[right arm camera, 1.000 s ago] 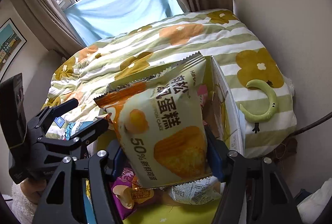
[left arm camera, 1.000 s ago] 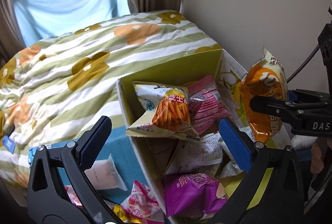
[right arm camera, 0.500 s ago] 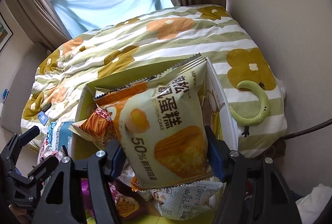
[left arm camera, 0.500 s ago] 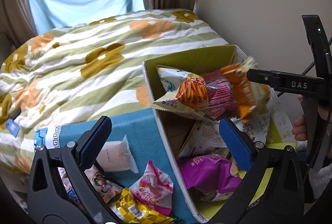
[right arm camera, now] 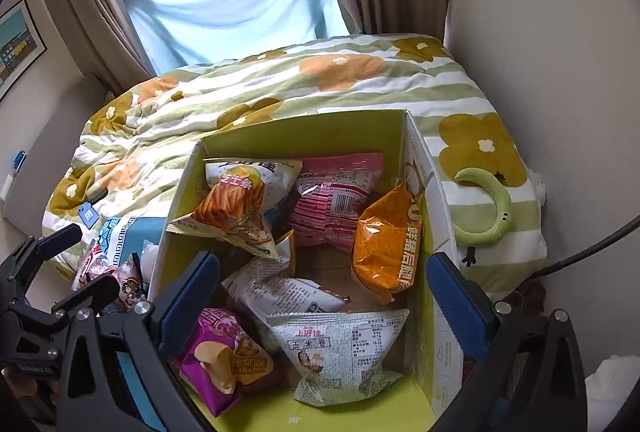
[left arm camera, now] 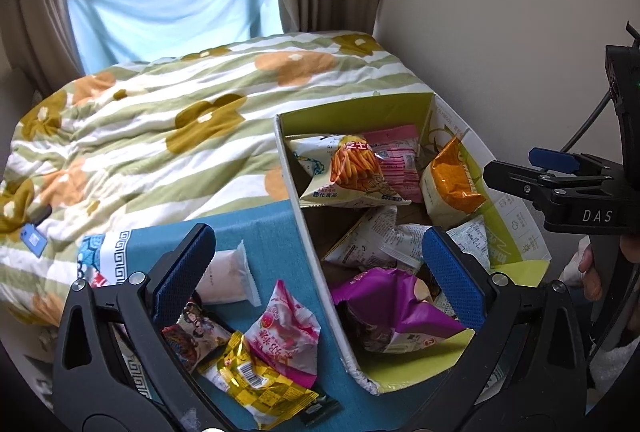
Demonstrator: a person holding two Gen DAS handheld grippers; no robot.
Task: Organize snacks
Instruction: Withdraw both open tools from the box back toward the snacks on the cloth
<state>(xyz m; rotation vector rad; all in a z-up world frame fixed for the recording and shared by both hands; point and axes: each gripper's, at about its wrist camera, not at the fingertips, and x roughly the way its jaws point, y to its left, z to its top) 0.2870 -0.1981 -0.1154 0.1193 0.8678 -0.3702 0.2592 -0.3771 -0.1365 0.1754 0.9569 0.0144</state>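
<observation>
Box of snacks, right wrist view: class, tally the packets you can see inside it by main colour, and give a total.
White packets: 3
Pink packet: 1
Orange packet: 1
Purple packet: 1
Total in the box: 6 visible; any buried ones cannot be counted.

An open cardboard box (right arm camera: pixel 304 129) with yellow-green inner walls stands on the bed. Inside, an orange cake packet (right arm camera: pixel 386 244) leans upright against the right wall. Beside it lie a pink packet (right arm camera: pixel 340 197), a cheese-stick bag (right arm camera: pixel 236 203), a purple chip bag (right arm camera: pixel 224 356) and 2 pale printed bags (right arm camera: pixel 340 352). Outside the box, on a teal cloth (left arm camera: pixel 276 244), lie a white packet (left arm camera: pixel 226 278), a pink peach packet (left arm camera: pixel 286 328) and a yellow checked packet (left arm camera: pixel 256 384).
</observation>
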